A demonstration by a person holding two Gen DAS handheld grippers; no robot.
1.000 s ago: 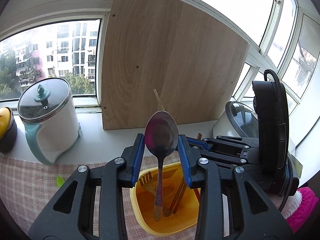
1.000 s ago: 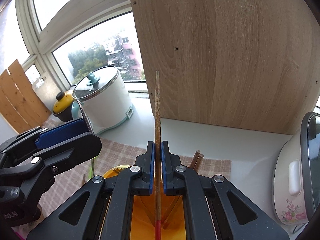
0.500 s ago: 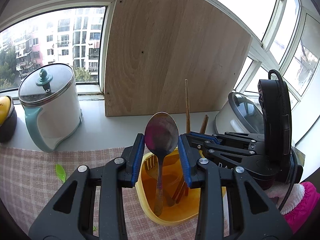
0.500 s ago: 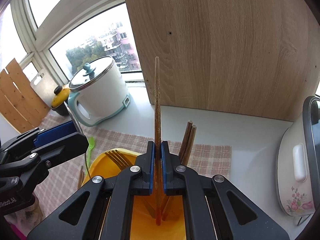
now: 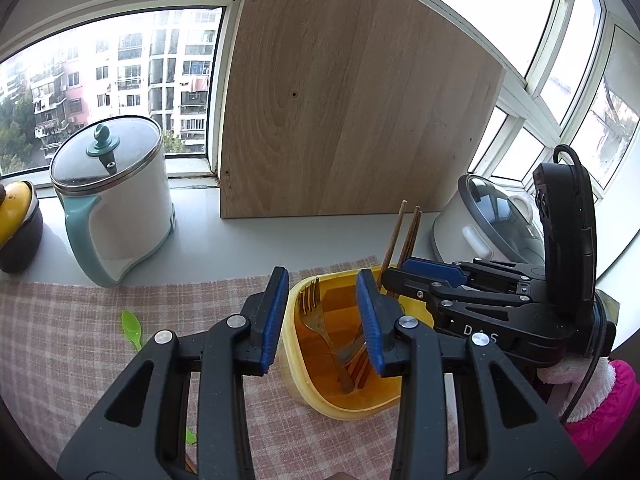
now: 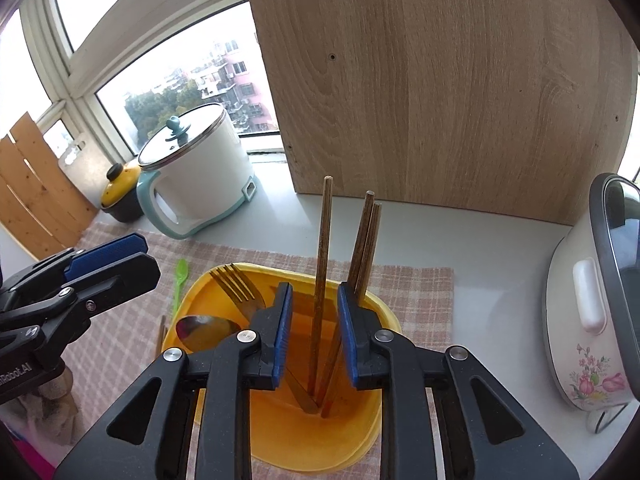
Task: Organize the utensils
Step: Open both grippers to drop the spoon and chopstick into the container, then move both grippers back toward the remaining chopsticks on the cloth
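A yellow utensil holder (image 6: 372, 436) (image 5: 294, 372) stands on the checked cloth. In it are a gold fork (image 6: 236, 284) (image 5: 316, 312), a metal spoon (image 6: 208, 330) and three brown chopsticks (image 6: 322, 248) (image 5: 394, 240). My right gripper (image 6: 314, 336) is open just above the holder, its jaws either side of one upright chopstick without touching it. My left gripper (image 5: 322, 320) is open and empty above the holder's left rim. A green plastic spoon (image 5: 132, 330) (image 6: 181, 280) lies on the cloth to the left.
A white and teal electric pot (image 5: 116, 204) stands on the sill at the left, beside a yellow-lidded dark pot (image 5: 16, 232). A white rice cooker (image 6: 592, 300) is at the right. A wooden board (image 5: 340, 100) leans against the window behind.
My left gripper let go of the metal spoon, which now rests in the holder. My right gripper opened and released the chopstick, which stands in the holder. Both grippers tilted downward.
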